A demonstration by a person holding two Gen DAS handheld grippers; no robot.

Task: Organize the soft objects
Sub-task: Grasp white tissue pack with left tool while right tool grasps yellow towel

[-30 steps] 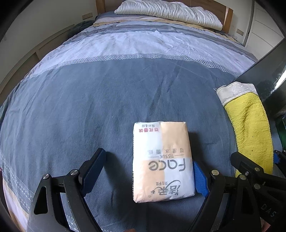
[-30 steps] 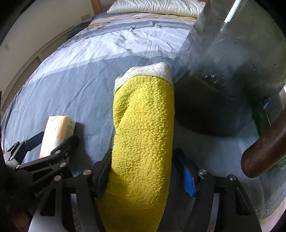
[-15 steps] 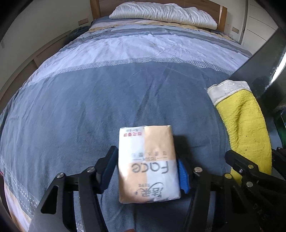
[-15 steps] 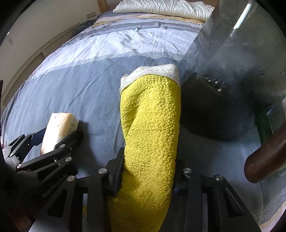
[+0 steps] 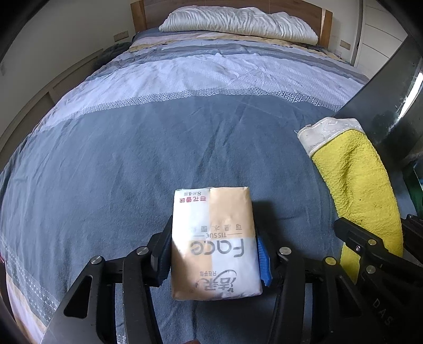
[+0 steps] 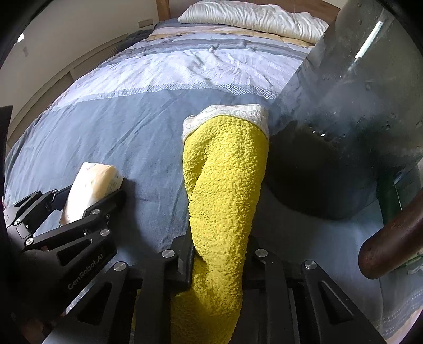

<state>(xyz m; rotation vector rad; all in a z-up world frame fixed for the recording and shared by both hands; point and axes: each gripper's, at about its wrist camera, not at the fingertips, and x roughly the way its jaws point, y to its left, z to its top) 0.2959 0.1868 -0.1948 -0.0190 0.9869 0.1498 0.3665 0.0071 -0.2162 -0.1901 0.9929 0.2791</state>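
Observation:
A soft pack of face tissues (image 5: 214,243), white and pale orange, lies flat on the grey-blue bedspread (image 5: 132,158). My left gripper (image 5: 214,256) straddles its near half; the jaws are closing and both pads press its long sides. In the right wrist view the same pack (image 6: 92,182) shows at the left inside the left gripper (image 6: 90,197). A rolled yellow towel (image 6: 224,190) with a white hem lies lengthwise to the right. My right gripper (image 6: 219,254) is closing on its near end, and the cloth is pinched narrow between the pads. The yellow towel (image 5: 357,185) also shows in the left wrist view.
A dark translucent bin (image 6: 343,105) stands just right of the towel, touching its far end. A brown rounded post (image 6: 391,238) juts in at the lower right. A white pillow (image 5: 238,21) lies against the wooden headboard far ahead. Bedspread stretches to the left.
Both grippers' jaws have closed in: the left from wide apart onto the tissue pack's sides, the right onto the yellow towel, which is now squeezed. Neither object has moved off the bed.

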